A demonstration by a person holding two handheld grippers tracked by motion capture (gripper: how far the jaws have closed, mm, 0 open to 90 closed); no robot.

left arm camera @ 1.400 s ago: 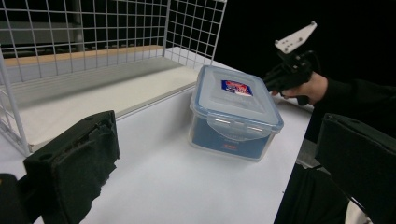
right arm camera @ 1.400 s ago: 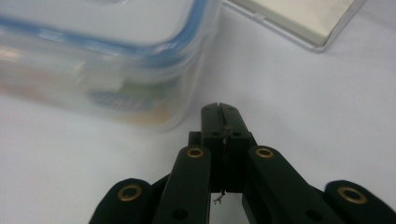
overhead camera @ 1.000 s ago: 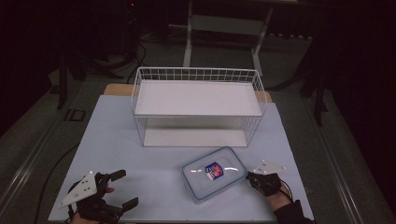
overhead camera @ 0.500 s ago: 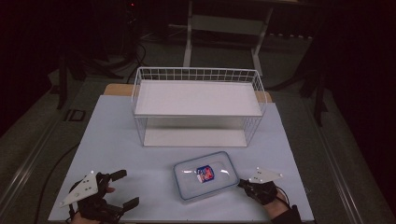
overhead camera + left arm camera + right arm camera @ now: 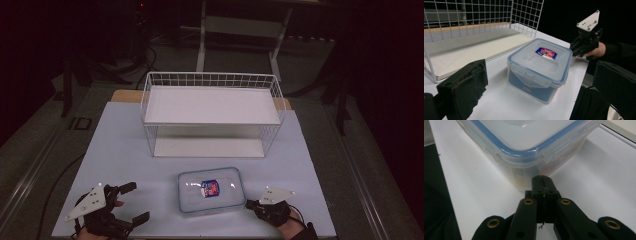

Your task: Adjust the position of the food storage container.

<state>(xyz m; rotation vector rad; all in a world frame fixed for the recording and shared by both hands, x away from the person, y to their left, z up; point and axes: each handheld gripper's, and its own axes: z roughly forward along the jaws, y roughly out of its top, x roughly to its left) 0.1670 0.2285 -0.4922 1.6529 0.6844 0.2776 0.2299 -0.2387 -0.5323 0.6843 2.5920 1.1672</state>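
Your right tool (image 5: pixel 248 203): jaws closed tight, empty, tips touching the box's corner.
Your left tool (image 5: pixel 134 201): jaws wide open, empty.
Box (image 5: pixel 211 189): counter (image 5: pixel 125 150), lid on, at 6 o'clock from the wire rack (image 5: pixel 212 112).

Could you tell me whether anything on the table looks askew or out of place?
The clear plastic lidded box with a blue seal sits slightly turned, its edges not square with the white wire shelf rack behind it. The shut right tongs rest at its corner. Its lid looks closed, and nothing is spilled or damaged.
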